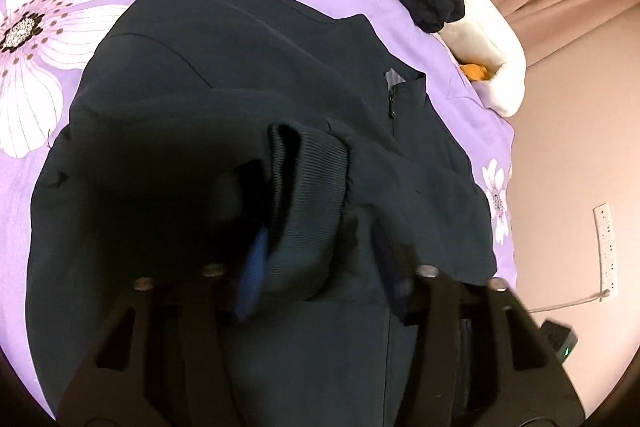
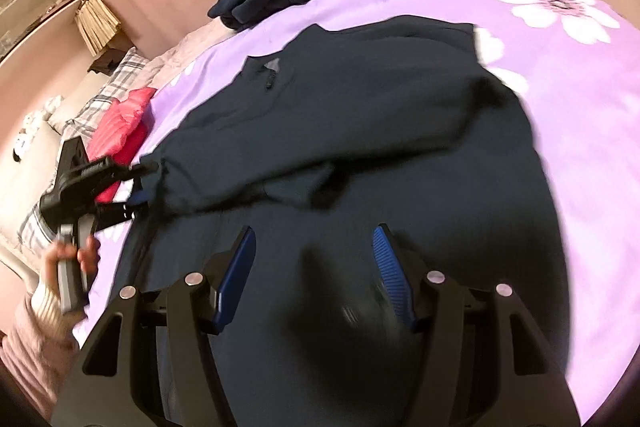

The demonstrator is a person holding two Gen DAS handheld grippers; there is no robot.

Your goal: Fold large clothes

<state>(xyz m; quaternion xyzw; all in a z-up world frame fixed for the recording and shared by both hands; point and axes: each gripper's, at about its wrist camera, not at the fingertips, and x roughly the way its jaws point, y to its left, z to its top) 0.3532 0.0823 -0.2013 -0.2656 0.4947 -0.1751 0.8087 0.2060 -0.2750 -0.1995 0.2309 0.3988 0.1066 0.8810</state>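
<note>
The left gripper (image 1: 316,259), jaws partly apart, seems to have let go of the ribbed cuff (image 1: 308,203) between them; the sleeve (image 2: 320,163) runs across the jacket (image 2: 400,99) from centre-left to upper right; the right gripper (image 2: 314,267) hangs open and empty.

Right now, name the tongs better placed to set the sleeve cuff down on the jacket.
Left. The ribbed cuff lies between the left tongs; the right tongs hover open over the jacket body, away from it.
</note>
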